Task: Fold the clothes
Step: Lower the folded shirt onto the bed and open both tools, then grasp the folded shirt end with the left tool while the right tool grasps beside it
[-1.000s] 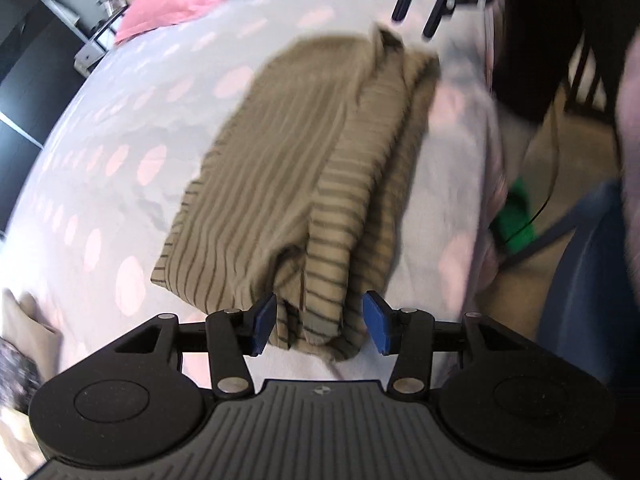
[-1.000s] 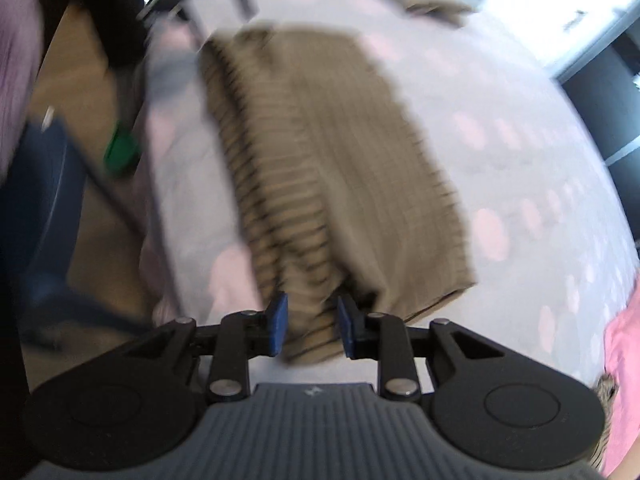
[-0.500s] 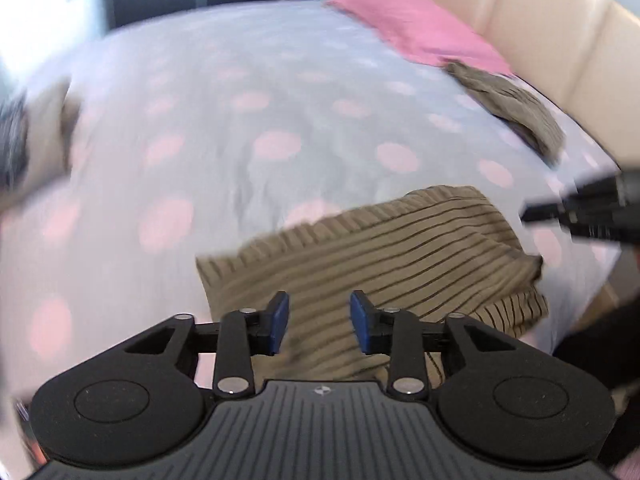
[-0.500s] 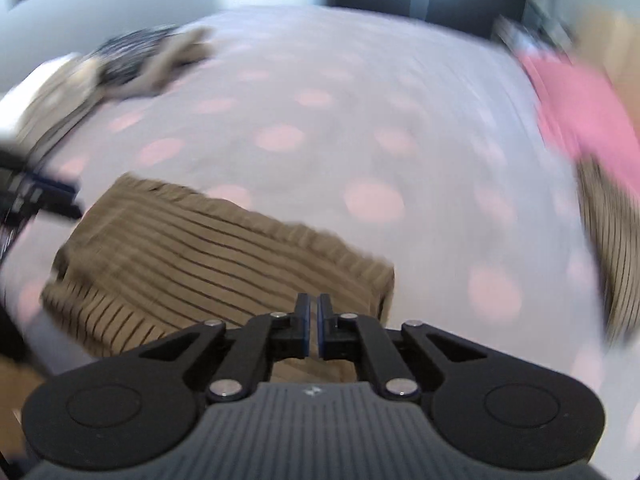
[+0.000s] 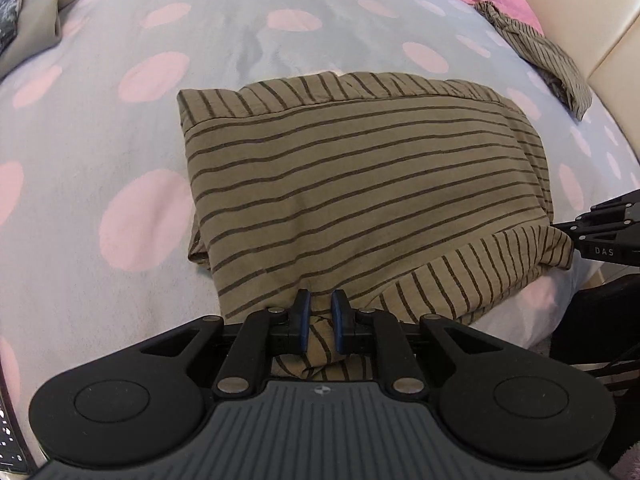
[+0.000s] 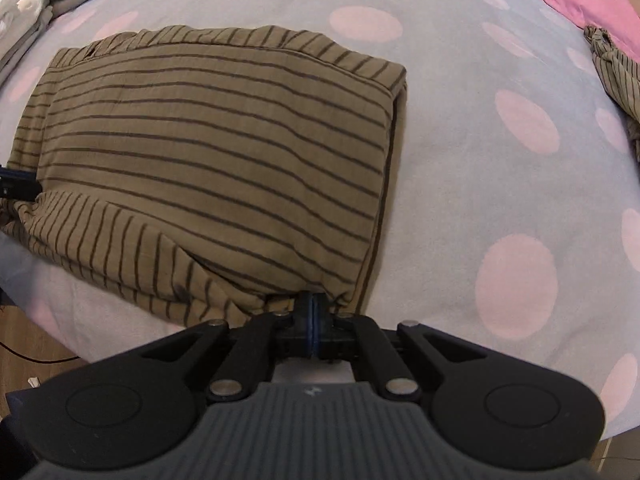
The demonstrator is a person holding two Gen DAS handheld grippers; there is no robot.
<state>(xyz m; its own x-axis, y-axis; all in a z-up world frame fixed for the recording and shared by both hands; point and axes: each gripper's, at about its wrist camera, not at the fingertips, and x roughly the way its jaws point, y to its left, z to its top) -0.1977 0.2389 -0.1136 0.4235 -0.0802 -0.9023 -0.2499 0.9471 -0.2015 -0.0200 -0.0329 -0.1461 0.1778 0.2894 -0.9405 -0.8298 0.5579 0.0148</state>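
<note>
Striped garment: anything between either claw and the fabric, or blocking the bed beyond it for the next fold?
Nothing visible. The left claw and right claw both already pinch the near edge of the striped garment. The dotted bedspread beyond it is bare; a second striped piece lies off to the right, apart.

1. Left gripper [image 5: 320,322]: matte black linkage arms, blue finger pads [image 5: 305,316], silver pivot screws, two round discs, ribbed grey housing.
2. Right gripper [image 6: 312,322]: identical black build, blue pads, "DAS" lettering.
</note>
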